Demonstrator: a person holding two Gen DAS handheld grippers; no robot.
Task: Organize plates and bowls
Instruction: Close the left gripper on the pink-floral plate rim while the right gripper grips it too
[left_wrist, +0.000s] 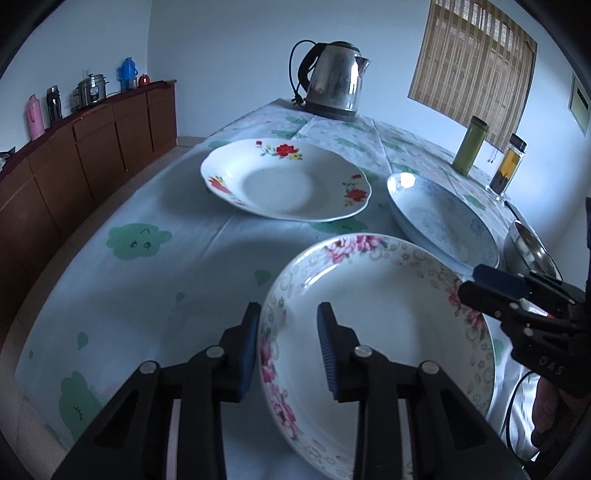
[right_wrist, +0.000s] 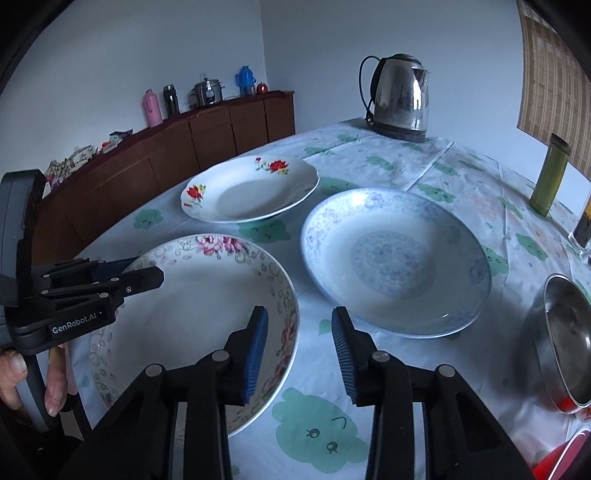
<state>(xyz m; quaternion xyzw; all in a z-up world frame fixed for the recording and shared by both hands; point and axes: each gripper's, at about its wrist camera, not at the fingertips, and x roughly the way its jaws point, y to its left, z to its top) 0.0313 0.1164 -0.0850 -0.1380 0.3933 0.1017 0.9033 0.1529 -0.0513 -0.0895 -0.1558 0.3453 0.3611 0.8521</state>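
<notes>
A pink-flowered plate (left_wrist: 369, 314) (right_wrist: 192, 302) lies on the tablecloth nearest me. My left gripper (left_wrist: 290, 332) (right_wrist: 147, 275) straddles its left rim, one pad outside and one over the plate's inside. My right gripper (right_wrist: 299, 343) (left_wrist: 476, 284) straddles the opposite rim in the same way. A gap shows beside each rim, so neither pair of pads presses on it. Behind it lie a red-flowered plate (left_wrist: 284, 181) (right_wrist: 251, 188) and a blue-patterned plate (left_wrist: 443, 218) (right_wrist: 395, 258). A steel bowl (left_wrist: 532, 254) (right_wrist: 565, 347) stands to the right.
A steel kettle (left_wrist: 332, 77) (right_wrist: 400, 96) stands at the table's far end. A green flask (left_wrist: 471, 146) and a glass jar (left_wrist: 508, 164) stand by the right edge. A brown sideboard (left_wrist: 92, 147) runs along the left wall. A hand (right_wrist: 55, 380) holds the left gripper.
</notes>
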